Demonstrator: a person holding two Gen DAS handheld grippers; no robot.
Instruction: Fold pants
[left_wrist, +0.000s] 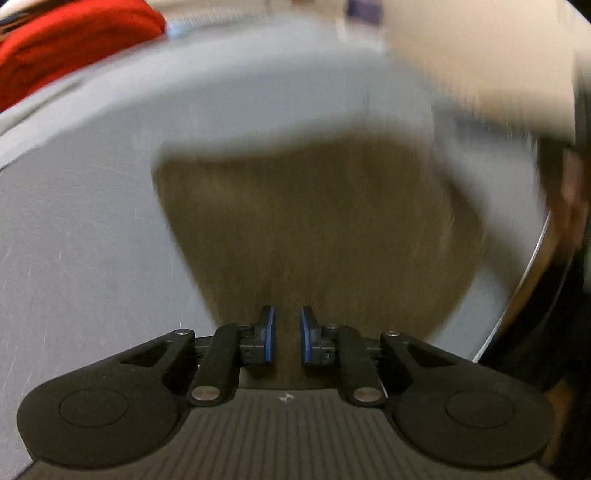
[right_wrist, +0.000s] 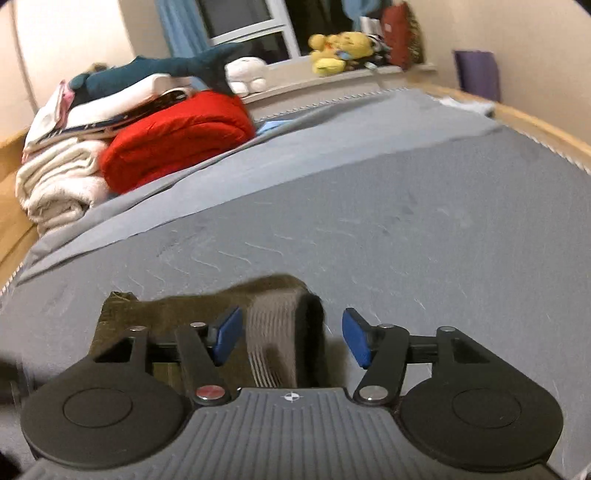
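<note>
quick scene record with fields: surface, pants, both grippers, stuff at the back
surface: grey bed sheet
pants: olive-brown pants, lying on the sheet, ribbed cuff raised between the right fingers
left gripper: nearly closed, fabric in the narrow gap, view blurred
right gripper: open, straddling the cuff
back: red bundle, white towels, plush toys on the sill

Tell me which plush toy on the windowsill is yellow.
The yellow plush, right of the white plush and the teal shark, which lies on the bedding pile.
</note>
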